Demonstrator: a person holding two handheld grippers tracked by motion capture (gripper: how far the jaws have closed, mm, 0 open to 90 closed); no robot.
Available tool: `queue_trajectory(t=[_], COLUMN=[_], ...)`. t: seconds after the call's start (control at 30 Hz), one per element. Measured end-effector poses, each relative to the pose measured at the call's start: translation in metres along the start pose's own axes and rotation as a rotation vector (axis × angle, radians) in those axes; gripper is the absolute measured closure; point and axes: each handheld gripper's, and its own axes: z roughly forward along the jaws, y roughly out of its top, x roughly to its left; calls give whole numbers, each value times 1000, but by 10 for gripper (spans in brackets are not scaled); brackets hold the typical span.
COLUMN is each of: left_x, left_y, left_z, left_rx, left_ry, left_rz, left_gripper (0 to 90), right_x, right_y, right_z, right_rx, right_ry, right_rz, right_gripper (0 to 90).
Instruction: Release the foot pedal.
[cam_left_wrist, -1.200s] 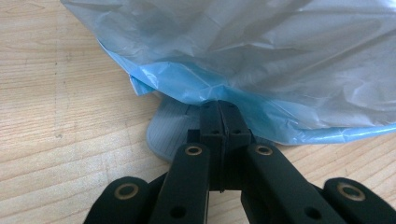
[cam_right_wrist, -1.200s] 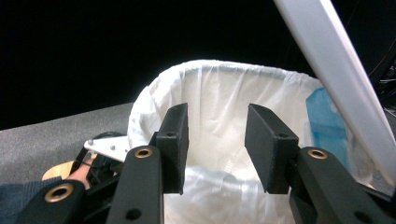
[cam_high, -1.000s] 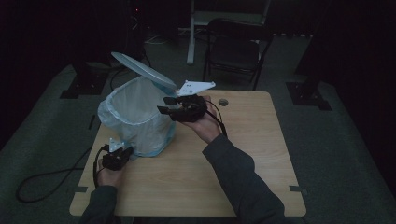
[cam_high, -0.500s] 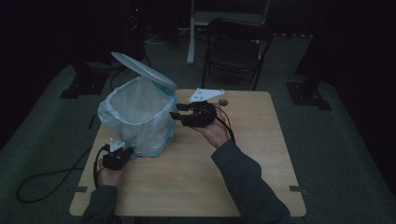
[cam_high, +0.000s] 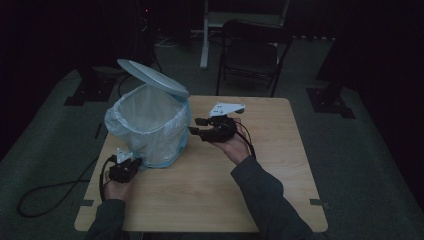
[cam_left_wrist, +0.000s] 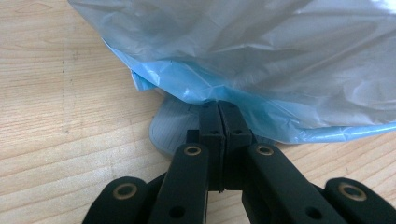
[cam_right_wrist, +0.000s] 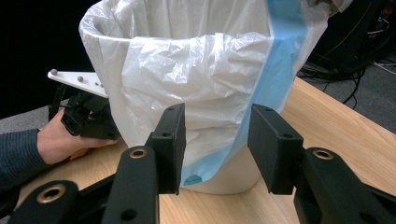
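Left of centre in the high view, we note the lidded bin (cam_high: 150, 131) with its thin, slippery liner (cam_right_wrist: 196, 88): light, tippy; left gripper (cam_left_wrist: 218, 116) jaws pinched together on its pedal (cam_left_wrist: 175, 130), right gripper (cam_right_wrist: 215, 140) half-open beside the hem, best pinched there.

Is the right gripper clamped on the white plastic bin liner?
No: the right gripper fingers stand apart, short of the white plastic bin liner.

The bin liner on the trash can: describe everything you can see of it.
The bin liner is thin, crinkled, translucent white plastic with a blue band along its edge. It lines the white trash can, is folded over the rim and drapes loosely down the outside, stopping short of the base. The can's lid stands open above it. The shut left gripper sits at its lower hem by the pedal; the open right gripper faces it without touching.
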Motion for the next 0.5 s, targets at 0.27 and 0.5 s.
queue_trajectory(t=[0.27,0.5], left_x=[-3,-4], left_y=[1,1], left_z=[-2,-2], left_rx=[-12,-12], left_ry=[19,25], left_rz=[19,25], left_gripper=[900,900], right_x=[1,0], right_y=[-2,-4], right_z=[0,-2], right_rx=[2,6], right_ry=[3,-1], right_rz=[-5,-5], right_gripper=[560,560])
